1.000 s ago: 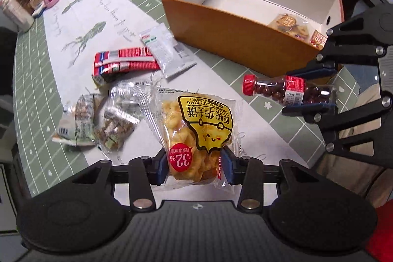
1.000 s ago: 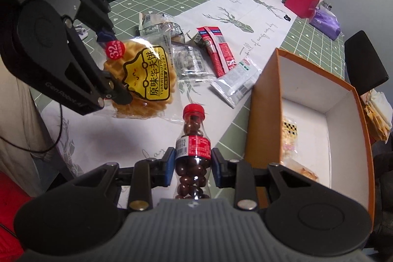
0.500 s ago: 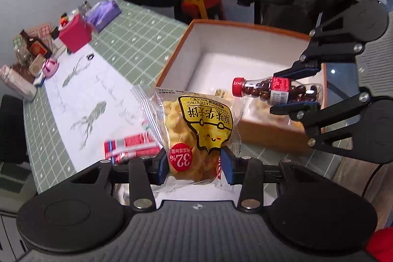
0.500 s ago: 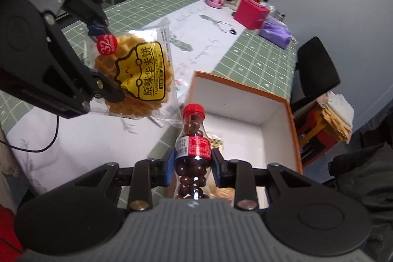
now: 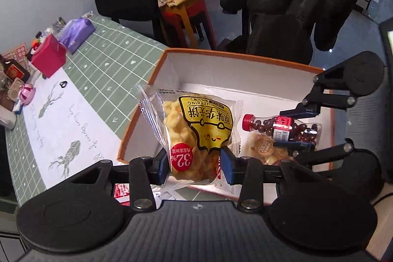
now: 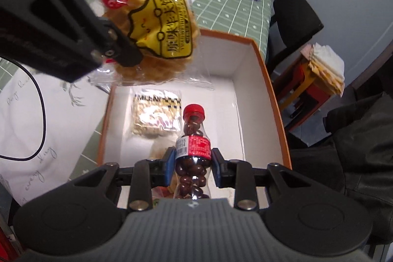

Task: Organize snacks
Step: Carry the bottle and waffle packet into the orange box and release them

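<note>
**Two snacks arrive over the box**

In one second both grippers have swung from the table to above the orange box (image 5: pixel 137 119). The left gripper (image 5: pixel 195 163) clamps a yellow waffle packet (image 5: pixel 199 129) near the box's left wall; the right gripper (image 6: pixel 192 165) squeezes a bottle of chocolate beans (image 6: pixel 194 146) above a packet (image 6: pixel 153 114) on the box floor. Release looks next.

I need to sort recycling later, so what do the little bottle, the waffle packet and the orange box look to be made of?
Bottle: clear, glossy plastic, probably; the brown candies show through, red cap. Waffle packet: thin transparent film, crinkled, with serrated edges. Orange box: matte cardboard by its look, with thin straight walls, white inside.
</note>
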Demonstrator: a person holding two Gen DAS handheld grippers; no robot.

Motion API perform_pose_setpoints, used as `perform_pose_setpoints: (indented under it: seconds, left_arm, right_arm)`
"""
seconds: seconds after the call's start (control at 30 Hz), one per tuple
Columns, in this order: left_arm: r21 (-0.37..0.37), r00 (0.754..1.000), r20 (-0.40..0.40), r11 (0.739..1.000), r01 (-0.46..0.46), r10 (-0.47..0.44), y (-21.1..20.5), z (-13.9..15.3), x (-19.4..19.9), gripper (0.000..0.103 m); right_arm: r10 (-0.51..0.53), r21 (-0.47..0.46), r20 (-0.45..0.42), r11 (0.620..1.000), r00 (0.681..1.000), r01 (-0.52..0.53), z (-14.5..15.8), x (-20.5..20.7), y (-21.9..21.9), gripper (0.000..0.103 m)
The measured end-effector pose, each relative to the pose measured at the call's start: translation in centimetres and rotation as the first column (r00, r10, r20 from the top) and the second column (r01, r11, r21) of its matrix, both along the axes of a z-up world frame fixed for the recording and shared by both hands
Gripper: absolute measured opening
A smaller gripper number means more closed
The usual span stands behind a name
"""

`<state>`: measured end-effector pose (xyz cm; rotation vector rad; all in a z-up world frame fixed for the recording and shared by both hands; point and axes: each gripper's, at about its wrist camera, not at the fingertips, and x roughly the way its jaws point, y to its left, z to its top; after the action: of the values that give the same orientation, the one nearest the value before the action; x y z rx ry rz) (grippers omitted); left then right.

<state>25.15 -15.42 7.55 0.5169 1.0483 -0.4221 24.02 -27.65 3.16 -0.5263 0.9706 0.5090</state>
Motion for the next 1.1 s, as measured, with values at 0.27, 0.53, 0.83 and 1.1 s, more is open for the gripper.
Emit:
perform_pose_setpoints:
  seconds: [0.27, 0.53, 0.83, 1.1]
  left_arm:
    - [0.055, 0.999, -0.027, 0.998, -0.025, 0.026, -1.0, -4.5, 3.3, 0.048]
    - [0.105, 0.997, -0.075, 0.994, -0.010, 0.018, -1.6, -7.8, 4.2, 0.048]
    - [0.117, 0.991, -0.134, 0.993, 0.031, -0.015, -1.8, -9.7, 4.3, 0.062]
    - [0.114, 0.988, -0.154, 0.992, 0.047, -0.029, -2.1, -9.8, 4.0, 0.083]
  right_arm:
    - [-0.044, -0.057, -0.030, 0.997, 0.999, 0.042, -2.8, 2.5, -1.3, 0.029]
    - [-0.034, -0.059, -0.078, 0.998, 0.996, 0.030, -4.8, 3.3, -1.2, 0.029]
    - [-0.026, -0.067, -0.103, 0.998, 0.994, 0.019, -5.8, 4.0, -1.1, 0.028]
    - [-0.030, -0.085, -0.082, 0.996, 0.996, 0.023, -5.6, 3.7, -0.8, 0.037]
